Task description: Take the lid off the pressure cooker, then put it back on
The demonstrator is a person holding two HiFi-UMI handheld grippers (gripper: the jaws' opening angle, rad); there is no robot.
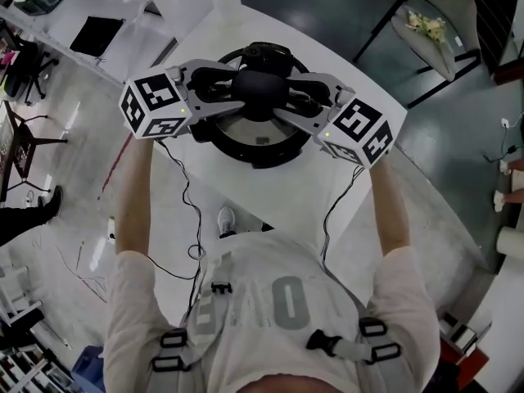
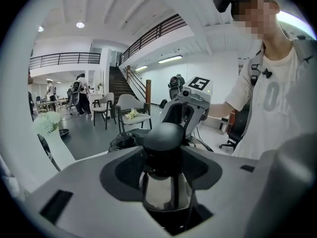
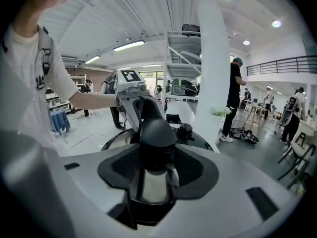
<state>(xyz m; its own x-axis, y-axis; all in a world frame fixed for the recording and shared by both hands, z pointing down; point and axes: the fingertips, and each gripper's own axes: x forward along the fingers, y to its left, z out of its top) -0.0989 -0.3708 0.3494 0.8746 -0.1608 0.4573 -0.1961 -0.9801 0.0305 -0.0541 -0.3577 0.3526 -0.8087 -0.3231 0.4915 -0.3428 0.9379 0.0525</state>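
Pale shirt nearest, forearms stretched toward the middle of the white table. Left gripper and right gripper meeting from opposite sides, both sets of jaws clamped on the black knob of the lid, lid down on the pressure cooker.

Black pressure cooker, its lid silvery grey under a black knob. Left hand-held gripper and right hand-held gripper are pale grey with dark pads, their cubes patterned in black-and-white squares. White desk, grey floor, off-white shirt with grey letters
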